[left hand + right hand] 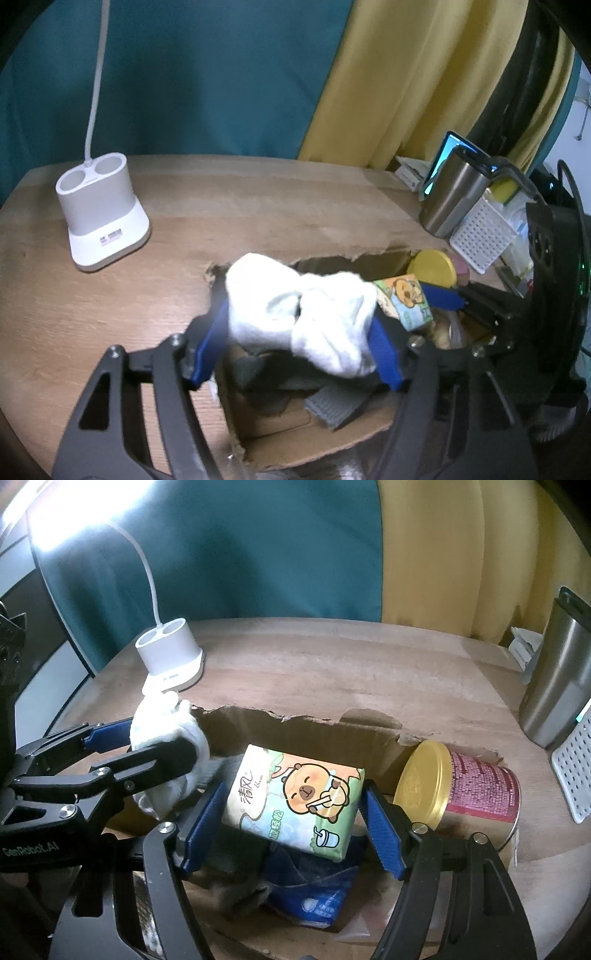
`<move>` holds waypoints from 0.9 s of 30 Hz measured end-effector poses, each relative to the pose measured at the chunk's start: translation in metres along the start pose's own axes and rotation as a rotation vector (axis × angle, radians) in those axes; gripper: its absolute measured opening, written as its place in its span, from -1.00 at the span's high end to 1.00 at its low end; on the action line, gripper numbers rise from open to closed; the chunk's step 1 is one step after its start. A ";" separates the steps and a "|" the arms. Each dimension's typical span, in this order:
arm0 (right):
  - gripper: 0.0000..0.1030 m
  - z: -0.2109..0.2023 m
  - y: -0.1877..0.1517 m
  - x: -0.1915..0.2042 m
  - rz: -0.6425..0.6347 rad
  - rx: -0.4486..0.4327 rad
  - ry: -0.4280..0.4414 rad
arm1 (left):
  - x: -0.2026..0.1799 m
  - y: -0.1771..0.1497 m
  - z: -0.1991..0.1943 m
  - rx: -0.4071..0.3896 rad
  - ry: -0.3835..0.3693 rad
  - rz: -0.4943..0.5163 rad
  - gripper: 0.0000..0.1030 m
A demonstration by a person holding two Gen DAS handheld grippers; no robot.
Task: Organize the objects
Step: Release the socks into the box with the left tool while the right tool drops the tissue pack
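My left gripper (295, 325) is clamped on a bundle of white socks (306, 314) — blue pads pressed into both sides, bundle held above the near-left part of the cardboard box (280, 446). From the right wrist camera the same bundle (166, 746) sits at the box's far-left corner, just in front of the white lamp base (170, 653).

My right gripper (291, 812) is around the tissue pack (295, 801), the one with the cartoon capybara. Left pad looks a hair off the pack, right pad at its edge; can't tell whether it's actually gripped or just bracketed. Pack is tilted, over a dark blue packet (314, 890) inside the box.

Right of the pack — a can with a gold lid (458, 790) lying on its side at the box's right end, lid facing me. Further right and far: steel tumbler (554, 686), white perforated basket (576, 771).

All on a wooden table (332, 664); teal and yellow curtain (221, 74) behind.
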State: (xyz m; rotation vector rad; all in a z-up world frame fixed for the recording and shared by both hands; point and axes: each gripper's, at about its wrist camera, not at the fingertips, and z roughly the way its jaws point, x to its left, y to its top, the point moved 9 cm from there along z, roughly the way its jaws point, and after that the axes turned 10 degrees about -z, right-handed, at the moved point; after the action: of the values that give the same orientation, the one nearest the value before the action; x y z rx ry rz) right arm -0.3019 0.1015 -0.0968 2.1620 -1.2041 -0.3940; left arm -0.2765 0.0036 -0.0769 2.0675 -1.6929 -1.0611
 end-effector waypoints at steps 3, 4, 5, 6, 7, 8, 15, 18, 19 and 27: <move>-0.50 0.000 -0.001 0.002 -0.004 0.000 -0.004 | 0.000 0.000 -0.003 -0.003 0.000 -0.005 -0.45; -0.54 0.000 -0.001 0.003 -0.005 -0.002 -0.005 | 0.000 0.001 -0.004 -0.008 0.001 -0.004 -0.46; -0.58 0.000 -0.001 0.005 -0.008 -0.003 -0.001 | 0.000 0.000 -0.006 -0.012 0.003 -0.004 -0.49; -0.63 -0.001 -0.002 0.007 -0.012 -0.002 0.001 | 0.000 0.000 -0.007 -0.013 0.001 -0.004 -0.56; -0.68 -0.001 -0.002 0.009 -0.018 -0.001 -0.002 | -0.001 -0.001 -0.009 -0.016 -0.003 -0.005 -0.59; -0.69 -0.003 -0.002 0.010 -0.021 -0.003 -0.006 | -0.001 0.000 -0.011 -0.018 -0.004 -0.004 -0.60; -0.69 -0.013 -0.005 0.014 -0.020 -0.012 -0.017 | -0.007 -0.003 -0.025 -0.041 -0.015 0.006 -0.74; -0.69 -0.018 -0.007 0.017 -0.021 -0.014 -0.022 | -0.010 -0.004 -0.031 -0.050 -0.027 0.008 -0.77; -0.69 -0.019 -0.007 0.018 -0.022 -0.013 -0.024 | -0.011 -0.004 -0.032 -0.051 -0.032 0.009 -0.77; -0.69 -0.032 -0.015 0.014 -0.004 -0.020 -0.046 | -0.017 -0.004 -0.041 -0.072 -0.034 0.021 -0.80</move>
State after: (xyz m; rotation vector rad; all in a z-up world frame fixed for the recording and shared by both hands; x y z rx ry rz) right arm -0.2677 0.1070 -0.0818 2.1488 -1.2159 -0.4574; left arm -0.2473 0.0107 -0.0445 1.9940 -1.6634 -1.1389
